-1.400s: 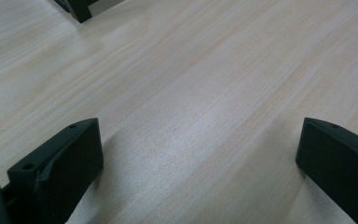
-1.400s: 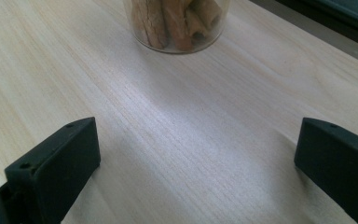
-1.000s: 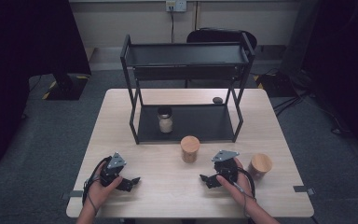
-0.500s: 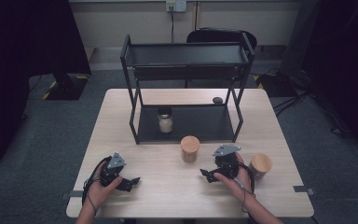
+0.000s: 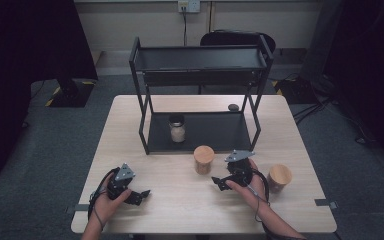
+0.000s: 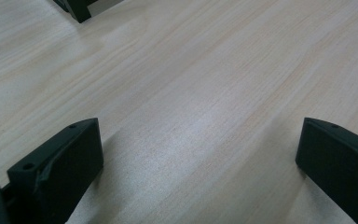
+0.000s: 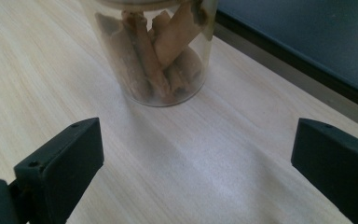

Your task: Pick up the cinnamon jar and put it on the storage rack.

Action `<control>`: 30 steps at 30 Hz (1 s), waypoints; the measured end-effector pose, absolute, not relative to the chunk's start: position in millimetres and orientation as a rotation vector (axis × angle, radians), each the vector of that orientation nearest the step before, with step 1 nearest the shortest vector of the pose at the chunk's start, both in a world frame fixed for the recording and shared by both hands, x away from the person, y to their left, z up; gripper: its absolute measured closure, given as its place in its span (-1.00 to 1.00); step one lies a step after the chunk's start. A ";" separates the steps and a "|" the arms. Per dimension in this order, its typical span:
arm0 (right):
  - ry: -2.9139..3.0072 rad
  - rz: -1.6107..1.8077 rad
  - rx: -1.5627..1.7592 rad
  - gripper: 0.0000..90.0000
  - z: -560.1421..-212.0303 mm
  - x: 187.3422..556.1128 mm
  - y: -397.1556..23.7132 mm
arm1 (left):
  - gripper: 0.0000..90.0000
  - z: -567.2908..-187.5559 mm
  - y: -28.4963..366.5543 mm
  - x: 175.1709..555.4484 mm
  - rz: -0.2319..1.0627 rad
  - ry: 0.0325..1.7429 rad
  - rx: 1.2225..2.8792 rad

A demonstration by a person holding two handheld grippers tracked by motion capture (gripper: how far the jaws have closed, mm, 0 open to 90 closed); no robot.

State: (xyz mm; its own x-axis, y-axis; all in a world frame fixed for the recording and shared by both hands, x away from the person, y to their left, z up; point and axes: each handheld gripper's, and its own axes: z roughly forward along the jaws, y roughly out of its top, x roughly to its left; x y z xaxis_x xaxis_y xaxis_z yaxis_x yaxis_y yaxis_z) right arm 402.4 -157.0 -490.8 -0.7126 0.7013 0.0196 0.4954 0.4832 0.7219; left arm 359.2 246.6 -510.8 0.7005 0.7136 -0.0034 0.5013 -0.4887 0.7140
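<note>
Right gripper view: glass jar point(image 7: 156, 51) cut off by top edge, lid out of frame; contents brown sticks, kind unclear. Rack's lower shelf point(image 7: 307, 42) cut by top and right edges. Both jaws cut by bottom edge.

Left gripper view: rack foot point(image 6: 77, 7) cut by top edge, rest out of frame.

High view: small dark object point(image 5: 233, 107) on table behind rack, too small to identify. Contents of jar on shelf point(image 5: 177, 129) too small to tell. Chair point(image 5: 240, 39) mostly hidden behind rack point(image 5: 200, 60). Person's forearms cut by bottom edge.
</note>
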 end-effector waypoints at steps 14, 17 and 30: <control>2.459 1.111 1.002 -0.98 -483.5 410.3 -145.9 | -1.00 -510.8 246.8 359.3 0.383 0.920 2.194; 2.464 1.117 0.992 -0.98 -483.3 411.2 -140.7 | -1.00 -510.8 246.8 359.2 0.383 0.920 2.194; 2.494 1.128 0.960 -0.98 -486.1 416.3 -118.5 | -1.00 -510.8 246.8 359.2 0.383 0.920 2.194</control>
State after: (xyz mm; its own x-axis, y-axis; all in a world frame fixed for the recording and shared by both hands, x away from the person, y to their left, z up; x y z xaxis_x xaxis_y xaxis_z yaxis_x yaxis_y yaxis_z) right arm 416.3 -118.5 -486.1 -0.7552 0.6537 0.0481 0.4678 0.4860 0.7382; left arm 359.2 246.8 -510.8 0.7019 0.7123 -0.0027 0.4998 -0.4898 0.7143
